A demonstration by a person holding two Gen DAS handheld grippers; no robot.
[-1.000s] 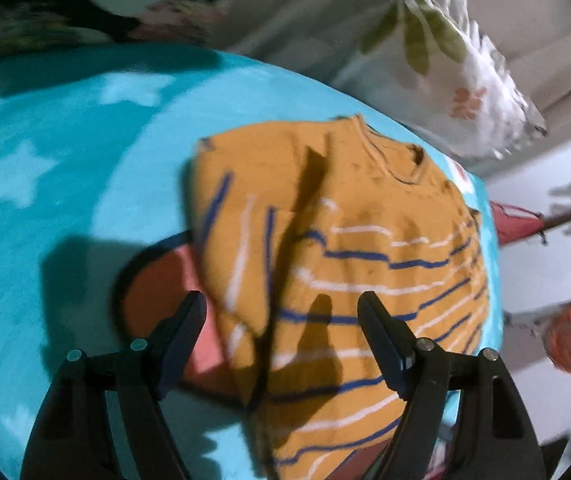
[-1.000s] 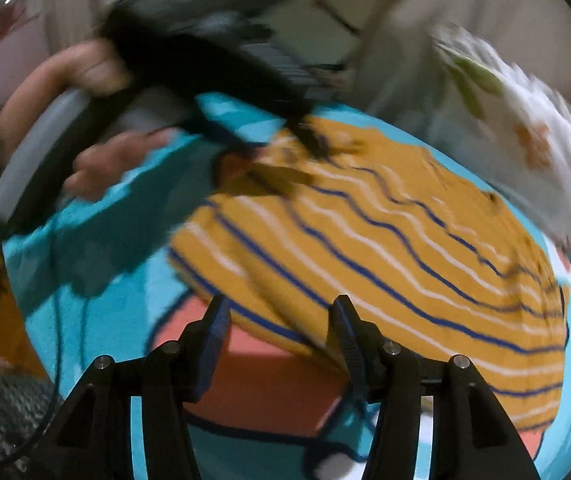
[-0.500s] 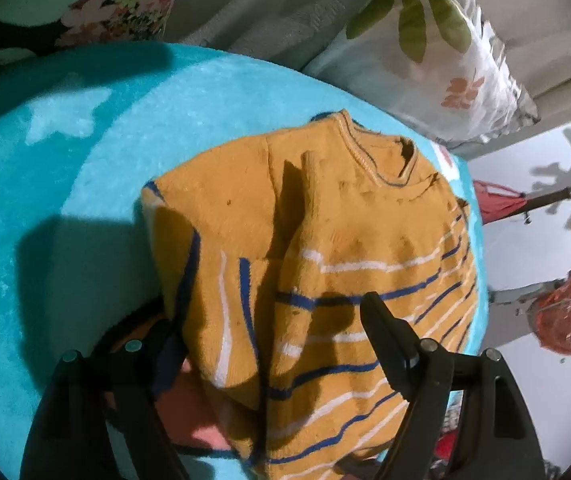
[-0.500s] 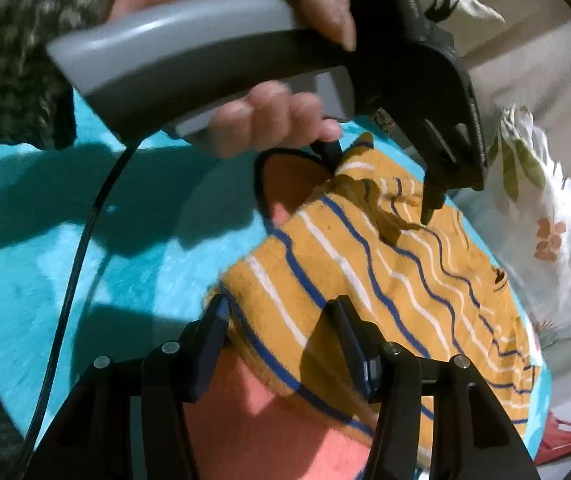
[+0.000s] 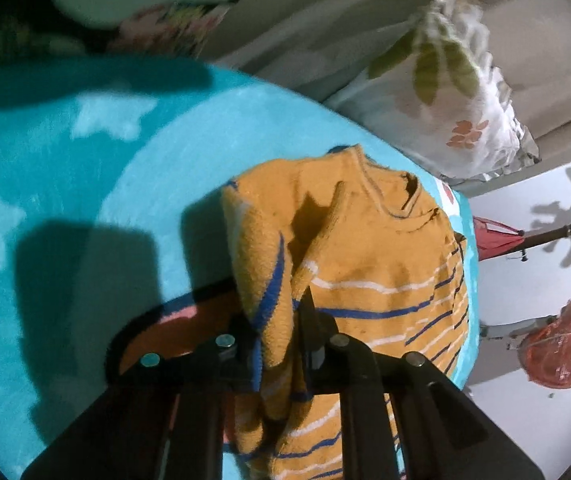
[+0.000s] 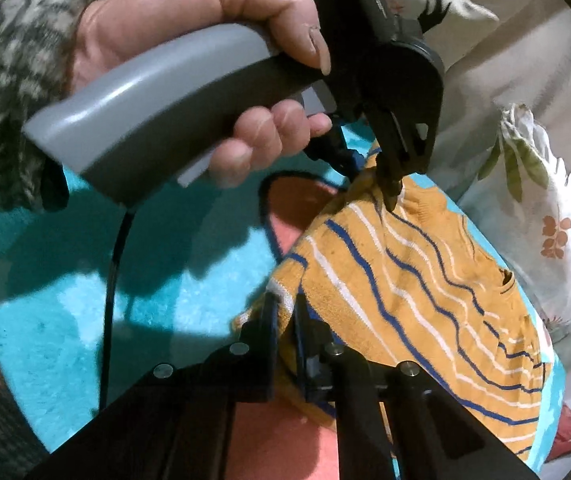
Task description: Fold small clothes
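- Covering the surface is a turquoise blanket (image 5: 85,208) with pale stars and a red-orange patch outlined in black.
- Lying on it, the orange striped sweater (image 5: 385,264) has its collar toward a floral pillow (image 5: 457,112).
- Left claw (image 5: 275,344): clamped tight on a bunched fold of the sweater's edge, raised off the blanket.
- Right claw (image 6: 285,332): closed on the sweater's near hem corner.
- Left hand (image 6: 189,52) grips the grey handle; the left claw's tips pinch the sweater's far edge.
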